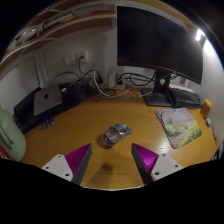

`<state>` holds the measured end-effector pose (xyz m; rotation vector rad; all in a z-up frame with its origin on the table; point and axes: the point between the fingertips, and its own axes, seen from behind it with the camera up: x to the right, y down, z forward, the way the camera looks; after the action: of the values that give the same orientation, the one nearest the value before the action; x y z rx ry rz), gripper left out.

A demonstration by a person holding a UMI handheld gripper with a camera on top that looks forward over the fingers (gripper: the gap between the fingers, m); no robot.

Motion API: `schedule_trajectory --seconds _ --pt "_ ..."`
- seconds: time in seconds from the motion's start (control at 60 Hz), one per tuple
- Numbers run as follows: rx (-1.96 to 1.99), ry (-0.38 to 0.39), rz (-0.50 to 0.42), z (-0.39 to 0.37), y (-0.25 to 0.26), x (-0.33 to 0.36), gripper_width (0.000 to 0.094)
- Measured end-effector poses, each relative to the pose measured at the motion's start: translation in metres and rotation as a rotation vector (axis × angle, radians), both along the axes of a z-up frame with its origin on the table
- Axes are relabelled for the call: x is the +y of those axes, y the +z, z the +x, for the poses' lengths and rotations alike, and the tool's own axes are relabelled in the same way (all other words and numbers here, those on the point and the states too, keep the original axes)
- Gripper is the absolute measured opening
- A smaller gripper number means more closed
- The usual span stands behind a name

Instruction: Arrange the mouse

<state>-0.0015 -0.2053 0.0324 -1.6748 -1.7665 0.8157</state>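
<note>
The gripper (112,160) hangs over the wooden desk (80,125) with its fingers spread wide, nothing between the pads. The mouse (116,134) lies just ahead at twelve o'clock, untouched. At two o'clock sits the mouse mat (180,126) (patterned, beneath the monitor (158,42)).

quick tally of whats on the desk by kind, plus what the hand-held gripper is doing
mouse: 1
mouse mat: 1
monitor: 1
laptop: 1
total: 4
The hand-held gripper is open and holds nothing; the mouse lies on the wooden desk just ahead of its fingers, apart from the mouse mat.
</note>
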Motion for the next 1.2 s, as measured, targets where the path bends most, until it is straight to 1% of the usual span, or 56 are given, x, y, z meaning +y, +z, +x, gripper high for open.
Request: schedule_trajectory --seconds 0.45,0.567,0.733,0.8,0.883,0.983,1.0,1.05,1.15,1.2 --pt "-0.015 -0.064 -0.018 -0.073 -0.037 -0.002 0.085" --pt "-0.009 -0.067 -0.027 -0.09 -0.037 -0.004 0.0854" --pt "-0.014 -0.043 -0.02 -0.115 -0.04 -0.012 0.0851" --pt "-0.02 -0.041 -0.014 -0.121 -0.042 -0.013 0.0805" --pt "-0.026 -0.04 0.002 -0.126 -0.046 -0.01 0.0692" --pt "-0.03 -0.029 0.026 -0.129 -0.049 -0.006 0.0586" --pt "-0.03 -0.024 0.031 -0.129 -0.05 -0.006 0.0535" --pt "-0.027 -0.015 0.04 -0.13 -0.049 -0.006 0.0523" --pt "-0.032 -0.001 0.052 -0.129 -0.049 -0.007 0.0452" --pt "-0.042 0.0 0.04 -0.128 -0.049 -0.008 0.0415"
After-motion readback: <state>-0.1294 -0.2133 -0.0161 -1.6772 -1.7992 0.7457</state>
